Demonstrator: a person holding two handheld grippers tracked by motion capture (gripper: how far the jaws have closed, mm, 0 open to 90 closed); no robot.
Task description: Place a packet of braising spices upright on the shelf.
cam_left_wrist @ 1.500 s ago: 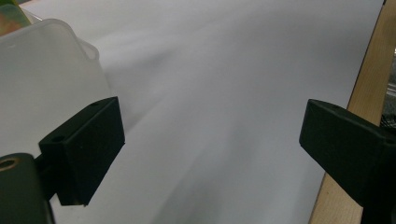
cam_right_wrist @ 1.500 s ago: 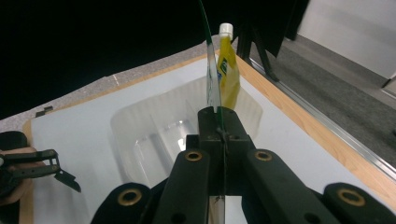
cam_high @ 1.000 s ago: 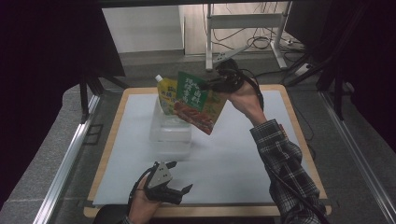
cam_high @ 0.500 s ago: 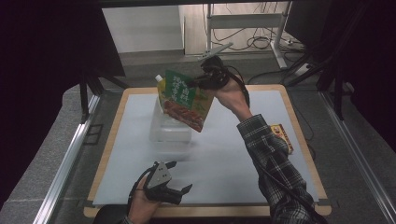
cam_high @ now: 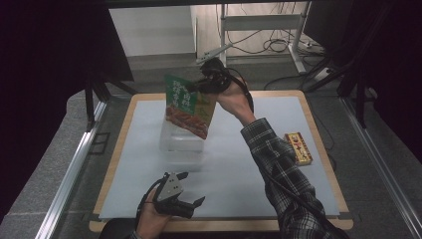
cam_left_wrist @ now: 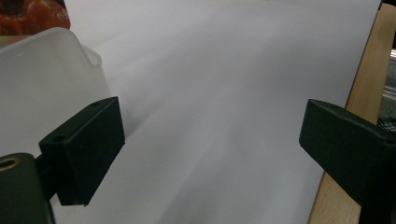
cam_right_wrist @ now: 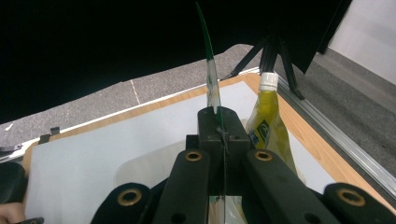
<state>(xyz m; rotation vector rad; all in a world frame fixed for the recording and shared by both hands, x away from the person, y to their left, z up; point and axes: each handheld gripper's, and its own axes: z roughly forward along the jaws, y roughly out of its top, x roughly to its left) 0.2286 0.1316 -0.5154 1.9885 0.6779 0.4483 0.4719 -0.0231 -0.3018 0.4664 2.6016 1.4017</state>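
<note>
A flat green pouch [cam_high: 186, 107] with a red food picture hangs upright over a translucent plastic container [cam_high: 181, 142] at the table's far middle. My right gripper [cam_high: 196, 88] is shut on the pouch's upper right edge. In the right gripper view the pouch [cam_right_wrist: 211, 86] is seen edge-on, rising from the closed jaws of the right gripper [cam_right_wrist: 220, 126]. Beside it a yellow squeeze bottle [cam_right_wrist: 266, 123] with a white cap stands in the container [cam_right_wrist: 144, 168]. My left gripper [cam_high: 191, 189] rests open near the front edge, holding nothing, with the container [cam_left_wrist: 42, 79] to its left.
A small yellow and red box [cam_high: 297, 148] lies on the white mat [cam_high: 249, 169] at the right. The mat covers a wooden board [cam_high: 318, 144], whose edge [cam_left_wrist: 369, 88] runs past the left gripper [cam_left_wrist: 212, 140]. Metal rails flank the table.
My right gripper has carried the pouch leftward over the container, and the pouch now covers the yellow bottle in the high view. The left gripper has stayed put.
</note>
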